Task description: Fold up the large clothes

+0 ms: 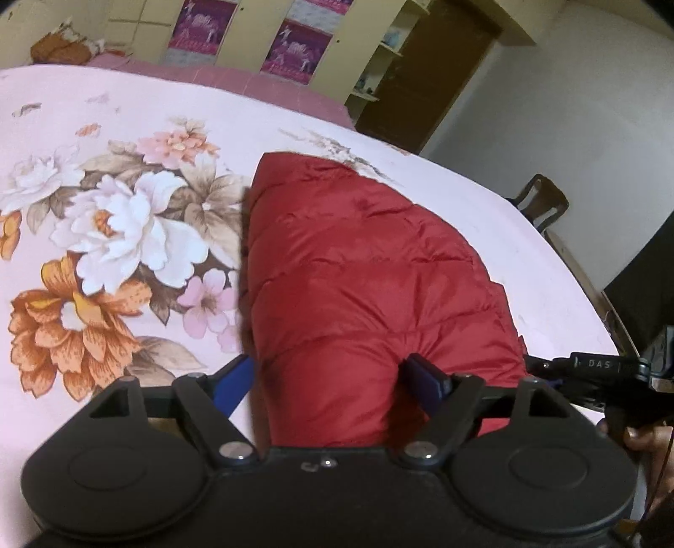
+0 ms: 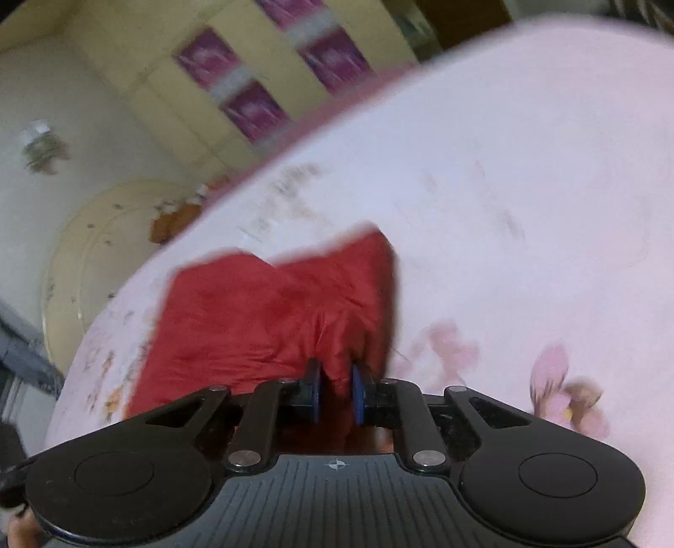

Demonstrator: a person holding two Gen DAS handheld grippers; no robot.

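Note:
A red quilted puffer jacket (image 1: 362,269) lies folded on a pink floral bedsheet (image 1: 126,236). My left gripper (image 1: 332,379) is open, its blue fingers (image 1: 236,379) wide apart on either side of the jacket's near end. In the right wrist view the jacket (image 2: 261,312) is blurred by motion. My right gripper (image 2: 335,392) is shut on a fold of the jacket's near edge, with red fabric pinched between the blue pads (image 2: 358,394). The right gripper also shows in the left wrist view (image 1: 598,366) at the right edge.
The bed's far edge (image 1: 295,92) has a pink cover, with yellow cupboards (image 1: 252,38) behind. A wooden chair (image 1: 543,202) and a dark object stand to the right of the bed. A round cream item (image 2: 105,253) leans by the wall.

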